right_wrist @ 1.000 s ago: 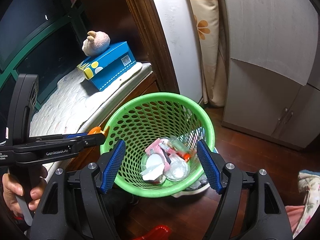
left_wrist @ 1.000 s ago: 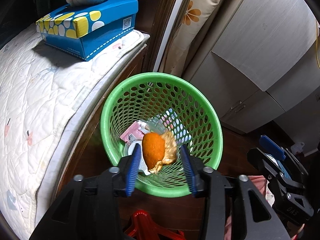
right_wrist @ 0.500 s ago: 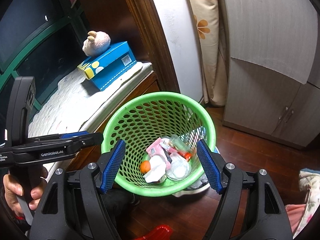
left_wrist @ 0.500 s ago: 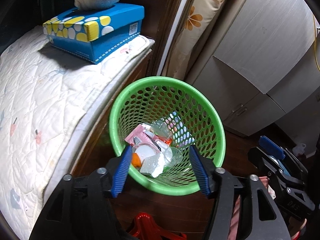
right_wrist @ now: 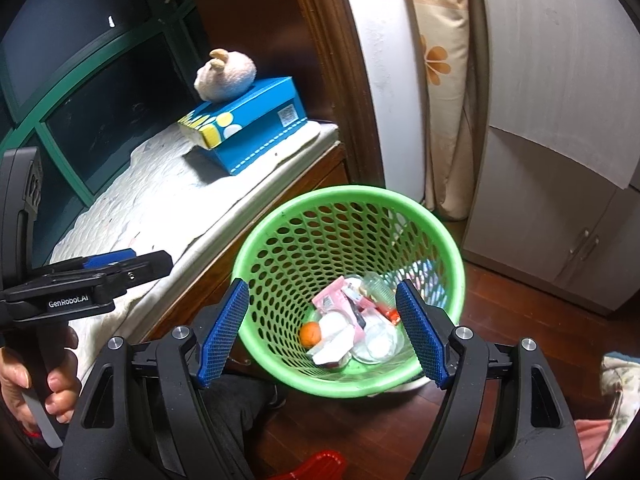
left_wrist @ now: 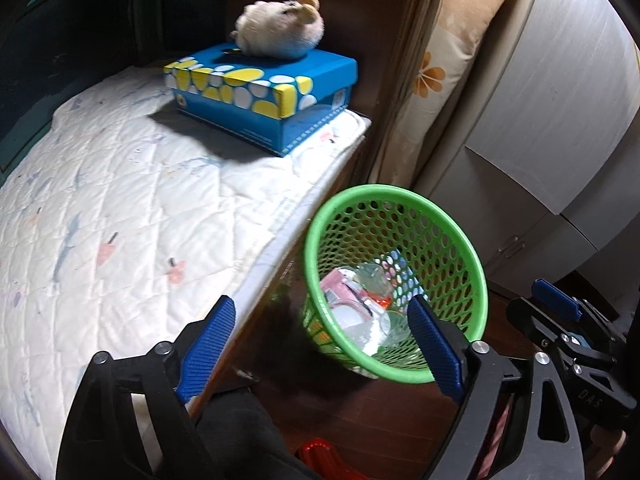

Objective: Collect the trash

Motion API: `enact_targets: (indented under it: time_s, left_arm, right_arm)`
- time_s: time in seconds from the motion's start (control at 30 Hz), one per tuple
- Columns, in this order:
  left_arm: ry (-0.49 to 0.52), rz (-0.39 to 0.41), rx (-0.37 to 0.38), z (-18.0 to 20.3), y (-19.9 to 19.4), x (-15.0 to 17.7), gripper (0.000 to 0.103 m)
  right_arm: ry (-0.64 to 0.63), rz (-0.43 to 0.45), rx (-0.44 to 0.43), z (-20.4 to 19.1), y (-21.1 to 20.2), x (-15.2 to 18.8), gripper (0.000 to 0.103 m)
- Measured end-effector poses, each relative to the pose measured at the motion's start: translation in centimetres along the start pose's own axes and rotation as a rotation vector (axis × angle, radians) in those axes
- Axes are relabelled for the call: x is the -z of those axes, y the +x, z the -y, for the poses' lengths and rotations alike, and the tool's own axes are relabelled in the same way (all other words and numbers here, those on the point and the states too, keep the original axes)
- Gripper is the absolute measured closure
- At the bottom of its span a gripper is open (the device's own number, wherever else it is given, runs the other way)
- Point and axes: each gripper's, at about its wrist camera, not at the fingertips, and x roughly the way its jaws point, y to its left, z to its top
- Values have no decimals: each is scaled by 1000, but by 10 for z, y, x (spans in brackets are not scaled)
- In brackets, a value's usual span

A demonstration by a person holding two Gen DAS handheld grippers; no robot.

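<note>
A green perforated trash basket (left_wrist: 472, 256) (right_wrist: 452, 240) stands on the wooden floor beside the mattress. Inside it lie an orange peel (right_wrist: 310, 334), a pink packet (right_wrist: 332, 298) and clear plastic pieces (right_wrist: 376, 344). My left gripper (left_wrist: 320, 344) is open and empty, over the mattress edge to the left of the basket; it also shows in the right wrist view (right_wrist: 120, 264). My right gripper (right_wrist: 320, 332) is open and empty above the basket's near rim; its side shows in the left wrist view (left_wrist: 560, 312).
A white quilted mattress (left_wrist: 100, 208) fills the left. A blue tissue box (left_wrist: 260, 96) with a plush toy (left_wrist: 280, 28) on top sits at its far end. White cabinets (right_wrist: 560, 200) and a floral cushion (right_wrist: 440, 60) stand behind. A red object (right_wrist: 320, 464) lies on the floor.
My left gripper let go of the orange peel, which dropped into the basket. It then opened wider and swung left towards the mattress. My right gripper stayed open and barely moved.
</note>
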Motion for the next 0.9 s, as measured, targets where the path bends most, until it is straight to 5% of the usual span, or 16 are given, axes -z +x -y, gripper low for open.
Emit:
enact_targets:
  time_s: [0.9]
  left_arm:
    - [-101,137,-240,-80,-72,34,9]
  right_arm:
    - [-129,16,33,-77,0,-1,11]
